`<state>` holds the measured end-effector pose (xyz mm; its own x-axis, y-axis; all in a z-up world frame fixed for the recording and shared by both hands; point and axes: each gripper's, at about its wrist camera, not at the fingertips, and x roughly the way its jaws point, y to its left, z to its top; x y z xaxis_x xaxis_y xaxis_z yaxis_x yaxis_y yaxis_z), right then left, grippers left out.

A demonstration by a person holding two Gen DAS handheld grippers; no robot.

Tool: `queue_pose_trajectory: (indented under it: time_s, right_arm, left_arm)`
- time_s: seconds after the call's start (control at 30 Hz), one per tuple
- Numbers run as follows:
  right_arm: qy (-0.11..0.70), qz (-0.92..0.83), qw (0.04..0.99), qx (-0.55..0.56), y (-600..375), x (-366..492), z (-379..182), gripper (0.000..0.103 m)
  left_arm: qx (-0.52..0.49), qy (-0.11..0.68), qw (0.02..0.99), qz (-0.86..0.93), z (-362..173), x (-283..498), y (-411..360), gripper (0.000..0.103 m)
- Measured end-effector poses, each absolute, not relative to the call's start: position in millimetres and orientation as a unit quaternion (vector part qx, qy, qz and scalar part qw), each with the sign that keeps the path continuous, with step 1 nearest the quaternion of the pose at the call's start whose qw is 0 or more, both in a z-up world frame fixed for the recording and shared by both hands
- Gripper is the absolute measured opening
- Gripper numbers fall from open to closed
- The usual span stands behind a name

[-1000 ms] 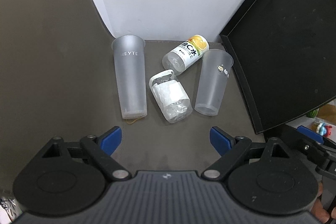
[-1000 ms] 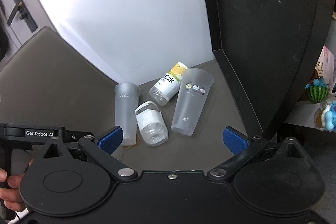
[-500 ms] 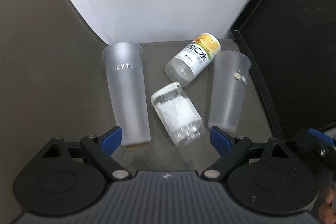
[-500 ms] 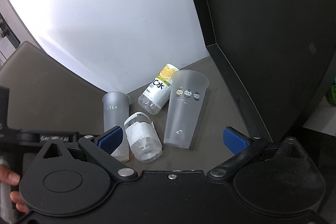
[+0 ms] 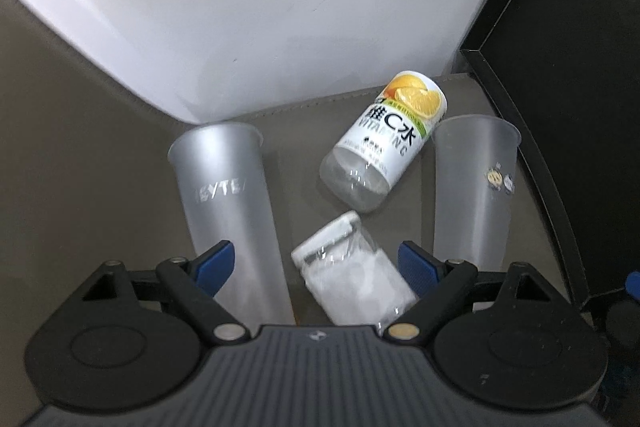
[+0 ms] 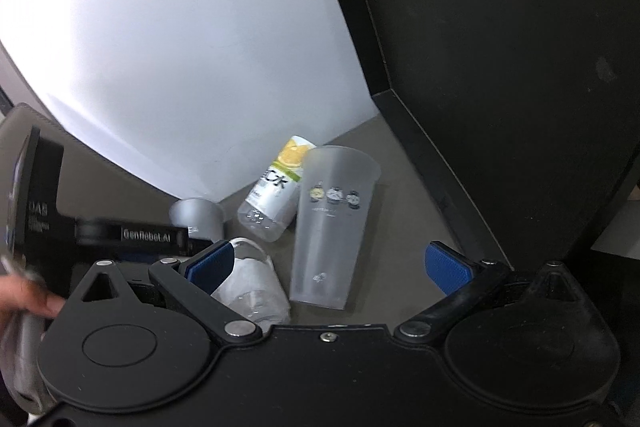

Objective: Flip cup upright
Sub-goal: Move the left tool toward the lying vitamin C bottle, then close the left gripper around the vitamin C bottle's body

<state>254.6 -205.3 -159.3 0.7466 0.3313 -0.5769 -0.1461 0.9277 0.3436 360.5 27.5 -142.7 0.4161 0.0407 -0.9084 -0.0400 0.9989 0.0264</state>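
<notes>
The cup with letters [image 5: 228, 195] lies on its side on the brown table [image 5: 100, 167], with its wide mouth toward the white wall [image 5: 280, 7] at the back edge. A second cup, the cup with little pictures [image 5: 472, 195], lies the same way near the table's right edge, beside the black board [image 5: 580, 107]. Between the two cups lie an orange-label bottle [image 5: 384, 155] and a small clear bottle [image 5: 352, 279]. The orange-label bottle is nearer the back wall. The left gripper [image 5: 316, 267] has its jaws wide apart and holds nothing. In its view the small clear bottle sits between the two blue pads. The left pad shows in front of the lower side of the cup with letters, and I cannot tell if it touches. The cup with little pictures lies just outside the right pad. The right gripper [image 6: 328, 266] also has its jaws spread wide and holds nothing. In its view the cup with little pictures [image 6: 328, 227] lies in the gap between the pads, with space on both sides and its small end nearest the gripper. The cup with letters [image 6: 198, 215] is partly hidden there behind the left gripper's black body. A hand [image 6: 24, 299] shows at the left edge of that view.
</notes>
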Motion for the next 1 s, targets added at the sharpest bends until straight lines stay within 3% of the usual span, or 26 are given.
queue_pose_trajectory:
  time_s: [1.0]
  right_arm:
    - [0.382,0.097,0.905,0.163,-214,267,-180,0.103]
  left_arm:
    - [0.130,0.583,0.802,-0.021,-210,450,-21,0.088]
